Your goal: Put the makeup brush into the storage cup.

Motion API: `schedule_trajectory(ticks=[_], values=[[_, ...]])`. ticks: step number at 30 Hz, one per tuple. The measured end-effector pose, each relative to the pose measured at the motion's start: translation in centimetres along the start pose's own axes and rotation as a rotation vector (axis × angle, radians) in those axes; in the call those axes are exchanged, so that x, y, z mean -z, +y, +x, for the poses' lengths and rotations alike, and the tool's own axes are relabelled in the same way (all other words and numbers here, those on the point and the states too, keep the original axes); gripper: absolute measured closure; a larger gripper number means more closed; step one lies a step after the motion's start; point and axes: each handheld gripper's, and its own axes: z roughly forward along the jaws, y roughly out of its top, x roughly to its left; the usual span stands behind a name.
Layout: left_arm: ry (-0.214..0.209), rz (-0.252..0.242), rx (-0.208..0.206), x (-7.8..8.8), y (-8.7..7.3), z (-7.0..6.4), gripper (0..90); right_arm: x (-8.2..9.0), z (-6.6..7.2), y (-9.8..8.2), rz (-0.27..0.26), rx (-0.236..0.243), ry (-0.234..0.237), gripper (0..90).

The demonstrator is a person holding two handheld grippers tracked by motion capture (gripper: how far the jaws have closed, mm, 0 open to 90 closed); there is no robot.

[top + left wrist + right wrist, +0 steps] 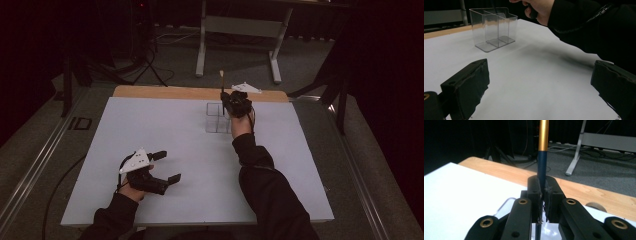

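1 brush [542,157] upright, clamped between right tongs [543,195], above clear organizer [216,117]

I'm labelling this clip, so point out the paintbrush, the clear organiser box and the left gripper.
paintbrush [543,135], right gripper view, gold ferrule.
clear organiser box [492,27], left gripper view, front wall.
left gripper [167,166], high view, between its open fingers.

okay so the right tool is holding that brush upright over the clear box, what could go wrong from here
1. The right tool pinches the brush by its thin handle, so it might swivel or slip on the way down.
2. The clear organizer has narrow compartments split by dividers; the brush end could catch a wall or divider rather than drop inside.
3. The organizer looks light and the left tool sits open, well away, so a nudge could slide or tip it.
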Motion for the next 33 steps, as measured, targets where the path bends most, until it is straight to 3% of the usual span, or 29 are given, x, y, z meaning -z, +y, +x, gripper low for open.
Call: schedule_trajectory(ticks=[16,17,20,23,26,33], values=[[-0.006,0.002,0.009,-0.1,0.0,0.0,2.2,-0.5,-0.4,-2.3,0.083,-0.023,-0.002,83.4],[-0.006,0.008,0.013,-0.1,0.0,0.0,2.2,-0.6,-0.4,-2.3,0.097,-0.019,-0.009,81.1],[-0.003,0.007,0.014,-0.1,0.0,0.0,2.2,-0.6,-0.6,-2.2,0.105,-0.095,-0.025,44.0],[0.001,0.002,0.011,0.0,0.0,0.0,2.2,-0.3,-0.7,-1.8,0.105,-0.118,-0.031,27.7],[0.0,0.004,0.011,0.0,0.0,0.0,2.2,0.0,-0.7,-1.3,0.109,-0.089,-0.016,21.2],[-0.001,0.006,0.012,-0.1,0.1,0.0,2.2,1.0,-0.4,-0.4,0.09,-0.085,0.027,13.7]])
